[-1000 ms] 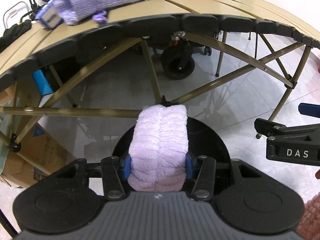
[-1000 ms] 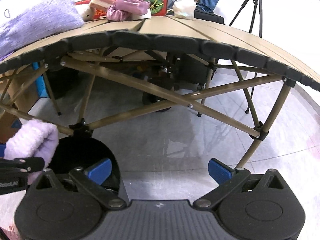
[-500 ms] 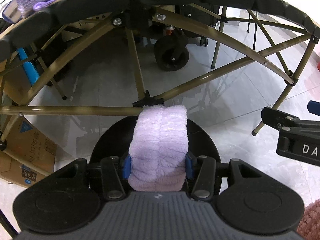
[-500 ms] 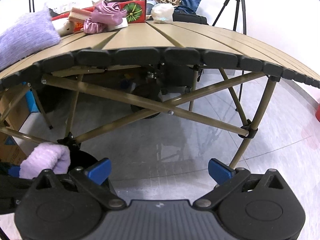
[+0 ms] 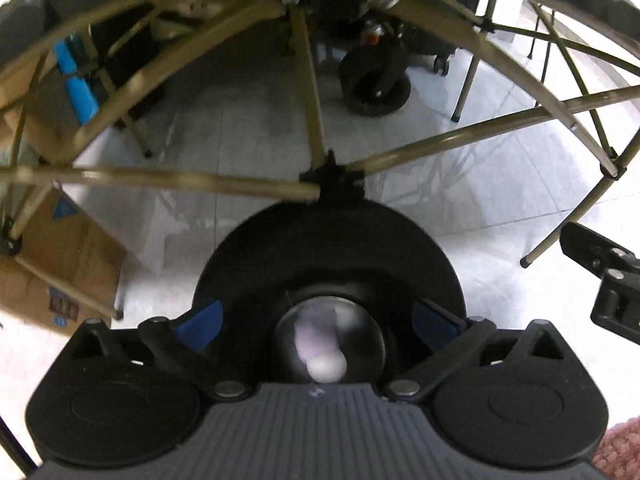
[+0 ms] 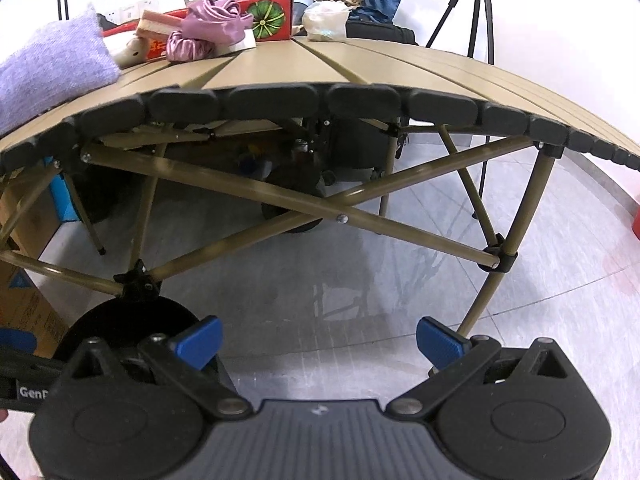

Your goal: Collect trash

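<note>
Left gripper (image 5: 316, 326) jaws are opening wide over the black bin (image 5: 328, 248); the blurry lilac fluffy thing (image 5: 320, 350) sits loose down inside it. Right gripper (image 6: 318, 340) jaws gape wide, holding nothing, near the table (image 6: 360, 68).

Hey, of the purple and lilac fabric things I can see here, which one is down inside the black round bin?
The blurred lilac fuzzy roll, inside the black round bin. The lavender knitted cloth and shiny purple satin fabric lie on the tan slatted table.
</note>
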`<move>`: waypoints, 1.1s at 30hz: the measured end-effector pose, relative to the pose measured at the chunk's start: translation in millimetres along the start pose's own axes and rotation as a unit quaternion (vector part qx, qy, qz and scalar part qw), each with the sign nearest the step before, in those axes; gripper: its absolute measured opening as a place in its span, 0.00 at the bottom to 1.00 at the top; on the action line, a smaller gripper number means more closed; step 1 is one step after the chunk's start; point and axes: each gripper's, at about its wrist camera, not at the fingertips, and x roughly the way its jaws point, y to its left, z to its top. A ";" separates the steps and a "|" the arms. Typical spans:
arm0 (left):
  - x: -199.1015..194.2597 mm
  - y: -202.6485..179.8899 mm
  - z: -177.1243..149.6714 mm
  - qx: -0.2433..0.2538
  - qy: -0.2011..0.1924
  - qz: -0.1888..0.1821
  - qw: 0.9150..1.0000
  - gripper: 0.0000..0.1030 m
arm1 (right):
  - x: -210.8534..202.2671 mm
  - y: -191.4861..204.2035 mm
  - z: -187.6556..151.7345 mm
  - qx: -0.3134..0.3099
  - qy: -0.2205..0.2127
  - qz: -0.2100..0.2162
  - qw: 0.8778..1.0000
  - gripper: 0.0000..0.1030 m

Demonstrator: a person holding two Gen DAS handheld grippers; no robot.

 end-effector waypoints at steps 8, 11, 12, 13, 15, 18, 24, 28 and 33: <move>-1.3 2.0 -2.6 0.001 0.001 0.005 1.000 1.00 | 2.1 2.9 -0.8 -0.004 0.004 0.001 1.000 1.00; -1.0 2.2 -3.9 0.004 0.003 0.006 1.000 1.00 | 2.5 4.2 -1.2 -0.006 0.005 0.003 1.000 1.00; -0.6 2.1 -4.3 0.005 0.004 0.007 1.000 1.00 | 2.6 4.7 -1.3 -0.007 0.005 0.003 1.000 1.00; 0.1 1.5 -4.2 0.006 0.005 0.007 1.000 1.00 | 2.8 4.6 -1.0 -0.007 0.006 0.003 1.000 1.00; -0.1 1.4 -5.2 0.008 0.010 0.007 1.000 1.00 | 3.2 5.1 -1.1 -0.008 0.007 0.003 1.000 1.00; -0.7 1.4 -7.4 0.010 0.023 0.003 1.000 1.00 | 3.4 5.9 -1.5 -0.009 0.008 0.003 1.000 1.00; -3.2 -1.8 -15.8 0.021 0.054 -0.010 0.998 1.00 | 3.9 6.9 -2.1 -0.011 0.009 0.003 1.000 1.00; -5.5 -3.5 -23.7 0.028 0.074 -0.017 0.997 1.00 | 2.9 8.7 -1.9 -0.013 0.011 0.007 1.000 1.00; -15.4 -3.1 -30.0 0.035 0.072 -0.019 0.997 1.00 | -2.3 13.6 -1.7 -0.023 0.013 0.014 1.000 1.00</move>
